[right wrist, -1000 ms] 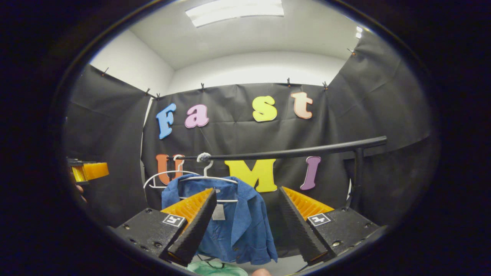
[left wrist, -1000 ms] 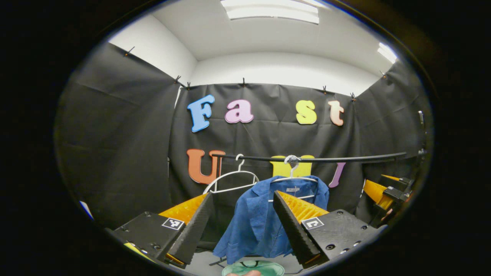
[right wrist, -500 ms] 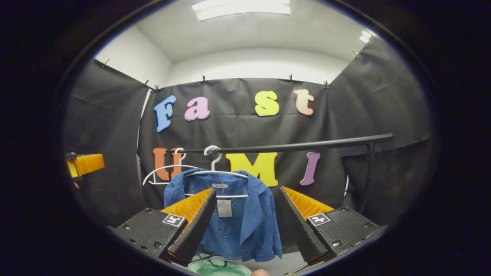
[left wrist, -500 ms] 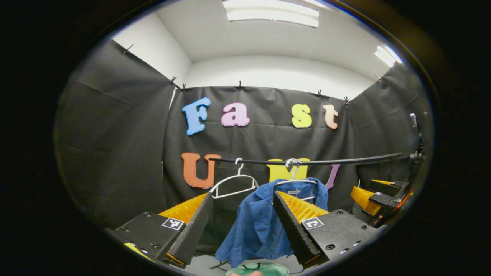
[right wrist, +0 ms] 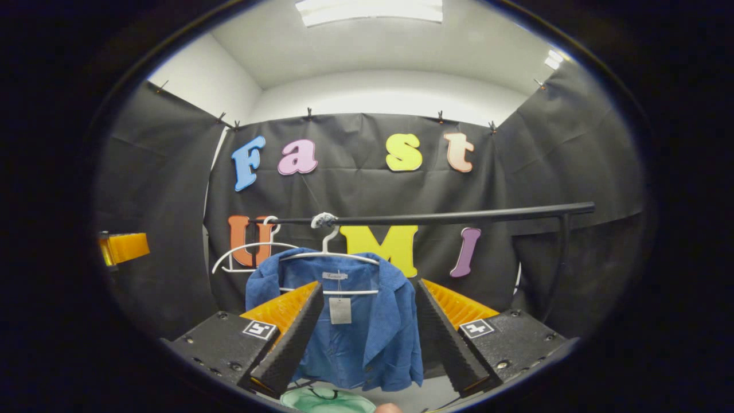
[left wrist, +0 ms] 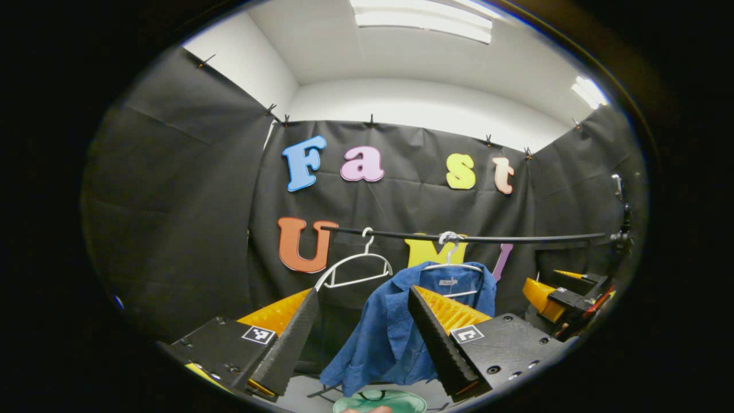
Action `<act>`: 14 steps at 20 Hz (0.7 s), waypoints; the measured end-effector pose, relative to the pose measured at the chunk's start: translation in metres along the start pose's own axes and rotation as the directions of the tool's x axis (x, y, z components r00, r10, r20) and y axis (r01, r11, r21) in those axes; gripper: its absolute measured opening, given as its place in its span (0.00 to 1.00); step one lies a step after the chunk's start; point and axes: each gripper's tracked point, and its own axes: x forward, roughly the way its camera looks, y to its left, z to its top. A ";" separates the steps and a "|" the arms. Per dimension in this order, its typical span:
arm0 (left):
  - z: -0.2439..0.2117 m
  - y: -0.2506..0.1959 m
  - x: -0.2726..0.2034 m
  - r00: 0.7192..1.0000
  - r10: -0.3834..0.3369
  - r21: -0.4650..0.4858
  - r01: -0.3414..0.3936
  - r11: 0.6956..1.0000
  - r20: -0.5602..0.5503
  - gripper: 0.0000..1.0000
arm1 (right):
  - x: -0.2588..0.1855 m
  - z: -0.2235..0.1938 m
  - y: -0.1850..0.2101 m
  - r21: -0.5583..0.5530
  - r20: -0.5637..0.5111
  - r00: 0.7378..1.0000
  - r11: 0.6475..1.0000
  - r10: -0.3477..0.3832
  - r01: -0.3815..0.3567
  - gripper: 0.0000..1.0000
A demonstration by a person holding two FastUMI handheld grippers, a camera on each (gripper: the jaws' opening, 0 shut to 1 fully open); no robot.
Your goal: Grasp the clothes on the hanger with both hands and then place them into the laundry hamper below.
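The left gripper (left wrist: pixel 361 338) is held wide open with nothing in it. The right gripper (right wrist: pixel 367 338) is held wide open and empty too. Ahead, a blue shirt (right wrist: pixel 367 327) is hung on a white hanger (right wrist: pixel 330 255) on a black rail (right wrist: pixel 447 217). A green hamper (right wrist: pixel 324 400) is seen below.

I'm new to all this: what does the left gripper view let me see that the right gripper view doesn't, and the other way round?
The left gripper view has the right gripper at its right edge and takes the blue jacket from an angle. The right gripper view has the left gripper at its left edge, the rail's upright post and a paper tag hanging inside the jacket. Shared: the black rail, the jacket's white hanger, an empty white hanger, the green hamper below, and open fingers in front.
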 end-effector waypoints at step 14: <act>-0.074 -0.063 0.093 0.995 0.023 -0.012 -0.024 1.000 -0.098 1.00 | 0.103 -0.059 -0.040 -0.011 -0.065 0.998 1.000 0.025 -0.026 1.00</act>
